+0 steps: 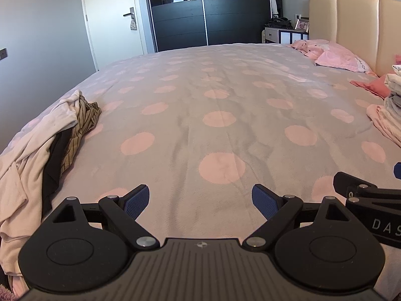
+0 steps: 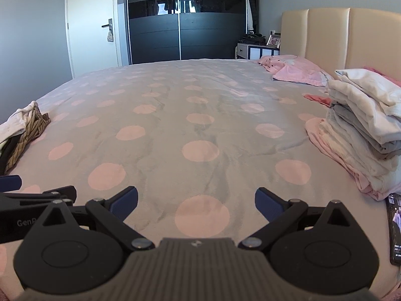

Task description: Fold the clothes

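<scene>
Several crumpled unfolded clothes (image 1: 37, 145) lie heaped opposite a neat folded stack (image 2: 363, 130).

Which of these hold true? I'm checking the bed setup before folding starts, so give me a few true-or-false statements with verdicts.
1. Both claws, left and right, are open and empty. True.
2. The unfolded pile lies at the bed's left edge. True.
3. The folded stack sits on the nightstand. False: it sits on the bed, at its right side.
4. A phone lies just below the stack. True.
5. The wardrobe doors stand open. False: they are shut.
6. The left claw grips a striped garment. False: it holds nothing; the striped garment lies in the pile.
</scene>
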### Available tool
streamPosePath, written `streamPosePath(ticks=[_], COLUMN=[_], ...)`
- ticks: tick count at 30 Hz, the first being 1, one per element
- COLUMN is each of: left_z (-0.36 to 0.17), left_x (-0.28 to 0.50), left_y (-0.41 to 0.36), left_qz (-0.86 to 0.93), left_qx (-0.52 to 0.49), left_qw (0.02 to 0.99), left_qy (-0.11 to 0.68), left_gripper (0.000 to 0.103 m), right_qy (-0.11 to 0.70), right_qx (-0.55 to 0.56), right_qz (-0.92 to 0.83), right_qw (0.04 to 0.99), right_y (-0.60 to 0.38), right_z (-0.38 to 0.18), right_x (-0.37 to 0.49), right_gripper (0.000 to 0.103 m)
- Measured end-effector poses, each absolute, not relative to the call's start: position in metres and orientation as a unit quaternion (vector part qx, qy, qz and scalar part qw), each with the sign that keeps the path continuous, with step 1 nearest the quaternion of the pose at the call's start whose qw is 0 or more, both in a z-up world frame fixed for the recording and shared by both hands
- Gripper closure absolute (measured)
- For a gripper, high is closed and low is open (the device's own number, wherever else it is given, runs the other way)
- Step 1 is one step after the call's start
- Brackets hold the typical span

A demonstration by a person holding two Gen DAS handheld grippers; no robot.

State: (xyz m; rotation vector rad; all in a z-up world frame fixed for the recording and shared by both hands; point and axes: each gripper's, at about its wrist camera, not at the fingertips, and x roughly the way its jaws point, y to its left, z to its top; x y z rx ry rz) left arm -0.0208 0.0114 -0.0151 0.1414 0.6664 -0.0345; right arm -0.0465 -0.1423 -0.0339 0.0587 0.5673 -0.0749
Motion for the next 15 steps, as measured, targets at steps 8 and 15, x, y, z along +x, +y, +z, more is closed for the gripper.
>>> streamPosePath(ticks=[8,15], left_z=[-0.0126,-0.0111], left_x=[-0.0226,-0.0228], left_y=[0.0114,0.0118], left_qz=[-0.018,-0.015], left_qx=[0.07,0.071], left_qw=[0.943,0.944], left_qy=[0.323,0.323], left_gripper=[0.013,0.013], right_qy=[0.275,0.275], right_qx=[0.029,0.029], right_qz=[-0.034,-0.033], right_qw=[0.96,0.96], right_y=[-0.142,-0.1404], right_z=[-0.031,-0.0311], right_x=[-0.049,-0.0498], right_gripper=[0.002,0.002])
